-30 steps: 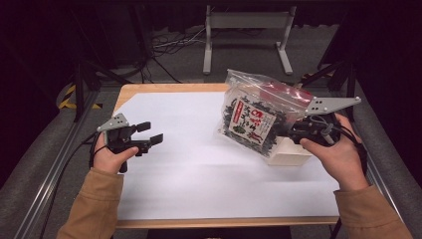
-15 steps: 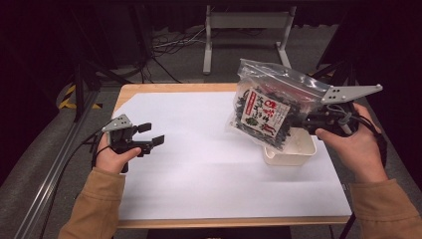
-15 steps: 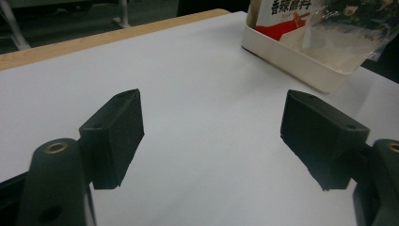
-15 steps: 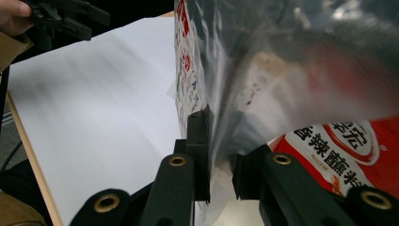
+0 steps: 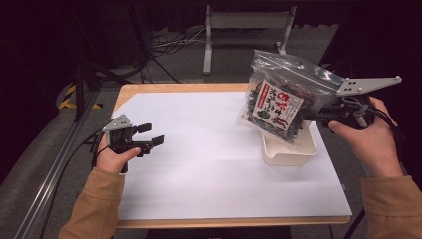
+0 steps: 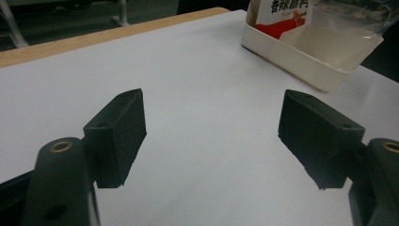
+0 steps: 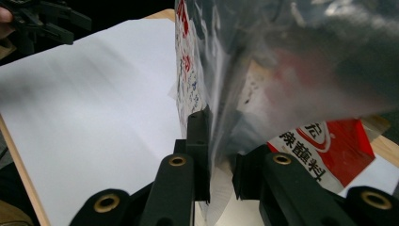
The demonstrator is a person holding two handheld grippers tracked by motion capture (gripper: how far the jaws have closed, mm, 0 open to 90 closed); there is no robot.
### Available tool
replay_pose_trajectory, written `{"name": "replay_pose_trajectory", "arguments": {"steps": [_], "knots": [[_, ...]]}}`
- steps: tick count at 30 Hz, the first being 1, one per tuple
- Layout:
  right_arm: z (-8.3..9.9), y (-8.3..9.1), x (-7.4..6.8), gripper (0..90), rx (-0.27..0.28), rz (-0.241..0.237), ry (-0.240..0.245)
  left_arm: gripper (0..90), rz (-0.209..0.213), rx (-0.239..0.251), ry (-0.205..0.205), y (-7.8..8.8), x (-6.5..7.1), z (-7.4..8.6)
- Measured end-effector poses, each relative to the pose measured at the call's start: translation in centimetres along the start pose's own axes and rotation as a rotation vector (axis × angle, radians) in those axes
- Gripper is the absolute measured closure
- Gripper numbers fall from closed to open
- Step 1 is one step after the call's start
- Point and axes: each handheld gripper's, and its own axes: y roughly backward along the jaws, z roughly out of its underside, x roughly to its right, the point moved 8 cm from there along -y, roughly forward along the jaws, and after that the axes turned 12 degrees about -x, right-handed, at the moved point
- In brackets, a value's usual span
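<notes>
High view is showing the right hand-held gripper [image 5: 314, 116] clamping the edge of a clear zip bag [image 5: 283, 97] packed with dark dried bits and a red-and-white label. That bag is hanging tilted in the air, its lower corner dipping over a white tray [image 5: 293, 152] that is sitting on the right part of the worktop [image 5: 209, 164]. Right gripper view is showing the two black jaws pressing together on the bag's plastic [image 7: 282, 61], with a red-and-white packet [image 7: 329, 146] lying below. On the left, the left hand-held gripper [image 5: 149, 134] is hovering low over the white sheet, well apart from the bag. Left gripper view is showing its jaws standing wide apart with nothing between them, bare white surface beneath, and the tray [image 6: 301, 54] lying farther off at upper right.
</notes>
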Motion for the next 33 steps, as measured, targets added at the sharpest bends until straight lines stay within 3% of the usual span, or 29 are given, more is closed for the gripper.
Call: {"name": "replay_pose_trajectory", "arguments": {"steps": [15, 27, 33], "knots": [[1.7, -0.4, 3.0, 79.4, -0.067, 0.095, -0.038, 24.3, 0.001, -0.015, -0.001, -0.4, -0.1, 0.2], [3.2, -1.8, 4.1, 79.4, -0.186, 0.147, -0.095, 24.2, -0.004, -0.012, -0.003, -0.4, -0.2, 0.2], [3.7, -2.8, 4.3, 79.5, -0.209, 0.132, -0.122, 24.2, -0.002, -0.011, -0.002, -0.3, -0.2, 0.3]]}}
